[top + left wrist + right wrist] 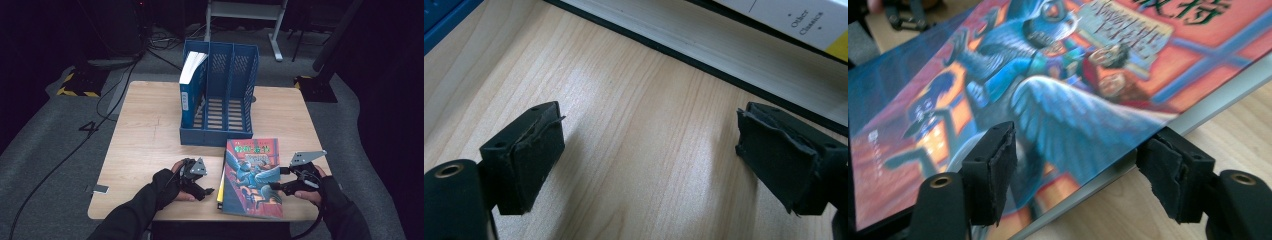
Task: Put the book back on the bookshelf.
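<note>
A book with a colourful illustrated cover (pixel 252 175) lies flat on the wooden table (pixel 145 140), near its front edge. My right gripper (pixel 276 186) reaches in from the book's right side. In the right gripper view its jaws (pixel 1078 170) stand apart around the edge of the book (pixel 1058 75), one over the cover and one at the page side. I see no pad pressing. My left gripper (pixel 209 191) rests on the table just left of the book. It (pixel 649 160) is open over bare wood, with the book's page edge (pixel 704 35) just beyond.
A blue three-slot file rack (pixel 220 135) stands behind the book at the table's middle, with a blue-spined book (pixel 189 90) upright in its left slot. Cables lie on the grey floor at the left, and a white stand is behind the table.
</note>
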Action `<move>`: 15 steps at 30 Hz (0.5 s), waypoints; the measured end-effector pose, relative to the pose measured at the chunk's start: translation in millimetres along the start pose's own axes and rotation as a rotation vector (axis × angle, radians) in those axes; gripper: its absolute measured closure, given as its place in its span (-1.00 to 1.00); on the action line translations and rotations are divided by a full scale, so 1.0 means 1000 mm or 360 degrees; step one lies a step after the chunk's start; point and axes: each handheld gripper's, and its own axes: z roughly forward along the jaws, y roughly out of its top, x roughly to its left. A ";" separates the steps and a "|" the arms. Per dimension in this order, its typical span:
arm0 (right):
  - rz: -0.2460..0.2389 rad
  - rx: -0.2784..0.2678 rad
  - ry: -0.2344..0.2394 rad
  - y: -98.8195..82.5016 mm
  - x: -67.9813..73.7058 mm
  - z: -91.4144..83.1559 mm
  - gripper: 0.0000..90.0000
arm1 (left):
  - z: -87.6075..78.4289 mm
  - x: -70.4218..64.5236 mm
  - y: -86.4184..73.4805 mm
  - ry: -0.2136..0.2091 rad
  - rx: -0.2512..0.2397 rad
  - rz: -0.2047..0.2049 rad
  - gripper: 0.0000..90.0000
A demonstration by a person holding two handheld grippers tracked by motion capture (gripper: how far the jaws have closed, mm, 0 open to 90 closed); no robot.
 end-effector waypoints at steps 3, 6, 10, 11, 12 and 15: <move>0.0020 0.0032 -0.0058 0.002 0.000 0.001 -0.31 | 0.000 0.000 0.000 0.0000 0.0001 0.0000 -0.74; 0.0016 0.0109 -0.0071 0.000 0.002 0.001 -0.37 | 0.000 0.000 0.000 0.0000 0.0001 0.0000 -0.74; 0.0050 0.0153 -0.0022 -0.002 0.001 0.000 -0.39 | 0.000 0.000 0.000 0.0000 0.0001 0.0000 -0.74; 0.0059 0.0165 0.0007 -0.003 0.001 0.001 -0.40 | 0.000 0.000 0.000 -0.0001 -0.0002 0.0005 -0.74; 0.0064 0.0177 0.0021 -0.003 0.001 0.001 -0.43 | 0.000 0.000 0.000 -0.0001 -0.0003 0.0005 -0.74; 0.0060 0.0186 0.0020 -0.002 0.002 0.002 -0.45 | 0.000 0.000 0.000 -0.0002 0.0001 0.0002 -0.74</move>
